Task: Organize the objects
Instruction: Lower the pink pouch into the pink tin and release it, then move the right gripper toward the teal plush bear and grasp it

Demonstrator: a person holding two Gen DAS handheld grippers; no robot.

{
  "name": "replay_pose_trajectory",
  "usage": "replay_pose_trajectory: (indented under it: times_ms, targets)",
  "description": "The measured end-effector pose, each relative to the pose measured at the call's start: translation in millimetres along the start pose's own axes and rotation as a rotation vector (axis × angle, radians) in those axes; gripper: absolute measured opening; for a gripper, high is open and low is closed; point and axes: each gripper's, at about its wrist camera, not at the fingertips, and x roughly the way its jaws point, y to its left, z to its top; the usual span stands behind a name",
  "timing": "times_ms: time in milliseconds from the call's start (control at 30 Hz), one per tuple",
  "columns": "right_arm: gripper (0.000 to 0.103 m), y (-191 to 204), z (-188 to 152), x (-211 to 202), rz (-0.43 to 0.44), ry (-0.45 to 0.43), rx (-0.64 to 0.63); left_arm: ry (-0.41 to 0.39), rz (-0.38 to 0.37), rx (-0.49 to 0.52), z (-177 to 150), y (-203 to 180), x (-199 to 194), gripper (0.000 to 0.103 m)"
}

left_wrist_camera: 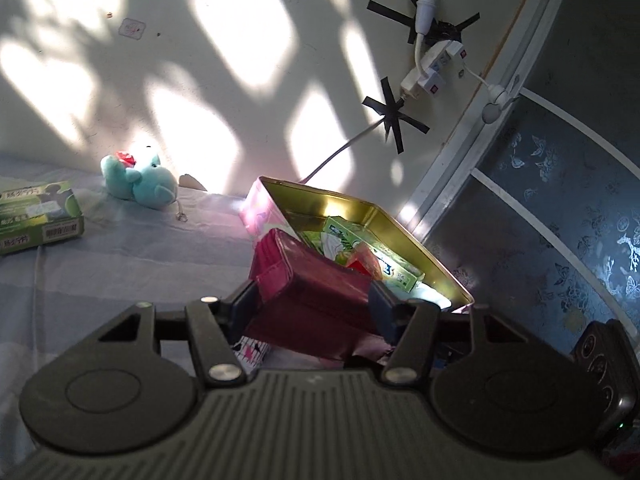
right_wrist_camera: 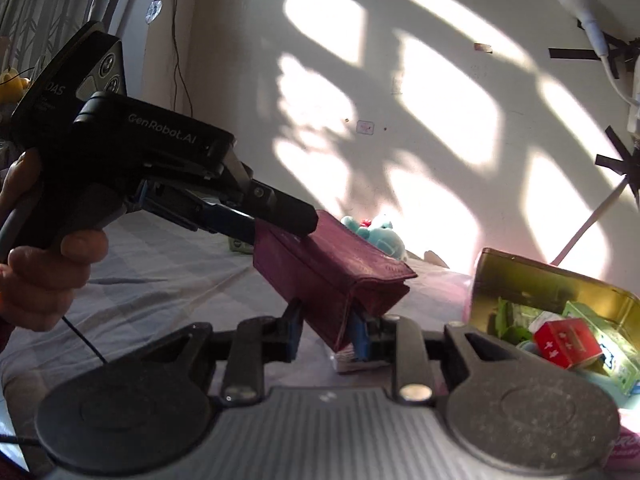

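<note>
A dark red wallet [left_wrist_camera: 316,292] is held in the air by both grippers over the bed. My left gripper [left_wrist_camera: 316,304] is shut on its sides; in the right wrist view it [right_wrist_camera: 276,216] grips the wallet's far end. My right gripper [right_wrist_camera: 326,334] is shut on the wallet's [right_wrist_camera: 340,280] near lower end. An open gold-lined tin box [left_wrist_camera: 360,208] holds green boxes and a red box [right_wrist_camera: 568,342]; it sits just beyond and right of the wallet. The tin box also shows in the right wrist view [right_wrist_camera: 520,276].
A teal plush toy [left_wrist_camera: 140,180] and a green box [left_wrist_camera: 40,216] lie on the striped bedsheet [left_wrist_camera: 120,272] to the left. The wall behind carries a taped power strip [left_wrist_camera: 432,68] and cable. A patterned blue panel [left_wrist_camera: 560,200] stands right.
</note>
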Motion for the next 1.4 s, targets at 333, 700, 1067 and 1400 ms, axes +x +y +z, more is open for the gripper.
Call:
replay_pose_trajectory:
  times_ms: [333, 700, 1067, 1400]
  targets:
    - [0.025, -123.0, -9.3, -8.4, -0.123, 0.161, 0.181, 0.228, -0.07, 0.036, 21.9, -67.1, 150.6, 0.064]
    - [0.044, -152.2, -26.9, 17.7, -0.41, 0.173, 0.05, 0.216, 0.117, 0.145, 22.6, -91.8, 203.7, 0.064]
    - [0.046, -155.7, -37.2, -29.6, -0.433, 0.043, 0.312, 0.057, 0.393, 0.31, 10.9, -103.9, 142.0, 0.065]
    - [0.047, -110.3, -30.4, -42.6, -0.247, 0.031, 0.422, 0.026, 0.524, 0.337, -21.9, -76.1, 74.5, 0.066]
